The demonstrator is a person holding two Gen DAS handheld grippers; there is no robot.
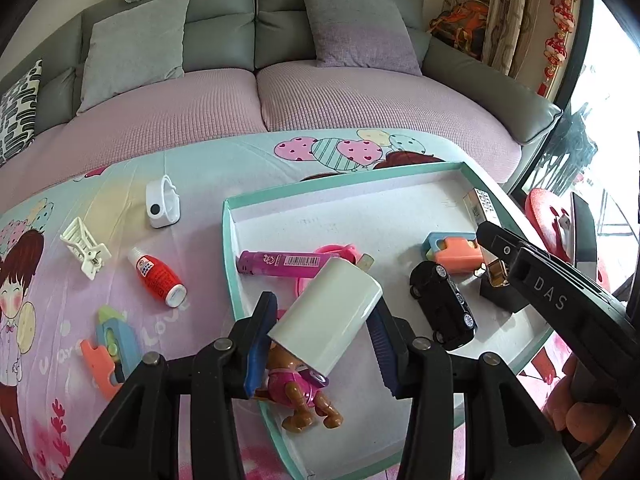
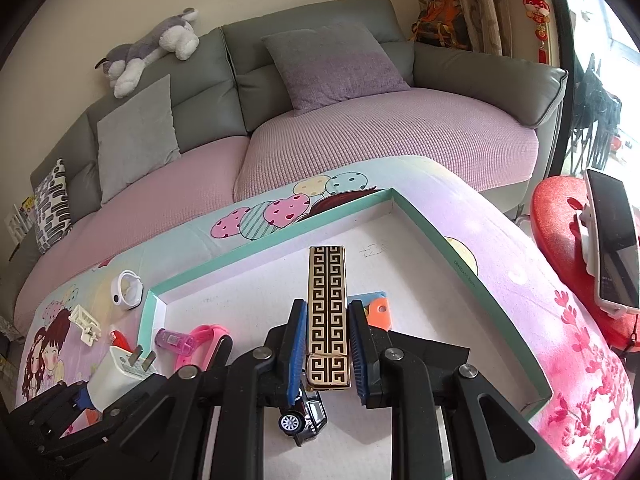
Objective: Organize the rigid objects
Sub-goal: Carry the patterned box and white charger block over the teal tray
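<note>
My left gripper (image 1: 324,308) is shut on a white plug charger (image 1: 326,316) and holds it tilted over the near-left part of the teal-rimmed tray (image 1: 228,240). My right gripper (image 2: 326,306) is shut on a long gold-and-black patterned box (image 2: 327,280) over the tray's middle. Inside the tray lie a pink lighter (image 1: 280,264), a pink band (image 1: 336,250), a black toy car (image 1: 444,304), an orange-and-blue toy (image 1: 456,248) and a brown puppy figure (image 1: 304,396). The charger partly hides the puppy.
Left of the tray, on the cartoon cloth, lie a white watch-like device (image 1: 162,202), a white clip (image 1: 84,246), a red bottle (image 1: 158,280) and another orange-and-blue toy (image 1: 108,344). A sofa (image 1: 256,92) runs behind. A phone (image 2: 612,240) stands on a red stool at the right.
</note>
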